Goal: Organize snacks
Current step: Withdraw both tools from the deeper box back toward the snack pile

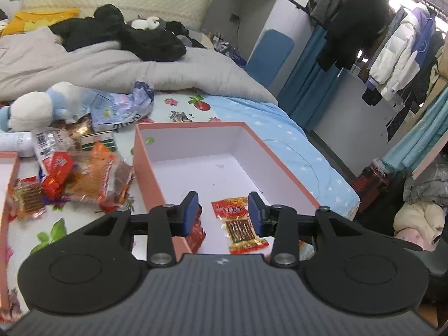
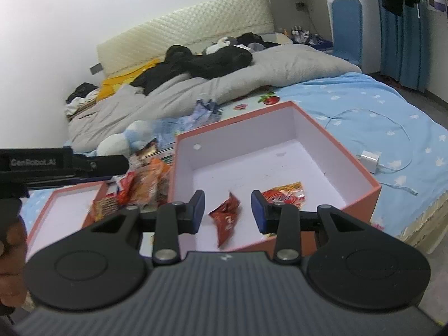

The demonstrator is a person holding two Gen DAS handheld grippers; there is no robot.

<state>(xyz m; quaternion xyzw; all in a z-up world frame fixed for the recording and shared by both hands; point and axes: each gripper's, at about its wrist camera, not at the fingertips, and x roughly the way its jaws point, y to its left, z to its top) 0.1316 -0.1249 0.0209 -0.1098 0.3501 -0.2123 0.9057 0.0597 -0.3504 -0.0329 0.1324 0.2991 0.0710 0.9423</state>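
Observation:
A pink box with a white inside [image 1: 142, 165] [image 2: 252, 137] sits open on the bed. My left gripper [image 1: 224, 210] hovers open over its near end. Below it a clear packet of brown sticks with a red top [image 1: 239, 228] lies on the box floor, clear of the pads. A red packet [image 1: 196, 229] is half hidden behind the left finger. My right gripper [image 2: 226, 204] is open too, above a crumpled red packet [image 2: 225, 218] lying in the box. An orange-red packet [image 2: 282, 196] lies behind its right finger. Loose snacks are piled [image 1: 84, 179] [image 2: 140, 187] left of the box.
A second shallow pink tray [image 2: 64, 204] lies left of the pile. A hand [image 2: 11, 252] holds the left gripper's black housing [image 2: 56, 163]. A plush toy [image 1: 33, 109], a grey duvet [image 1: 98, 67], and a white charger with cable [image 2: 369, 159] lie on the bed. Clothes hang at right [image 1: 392, 50].

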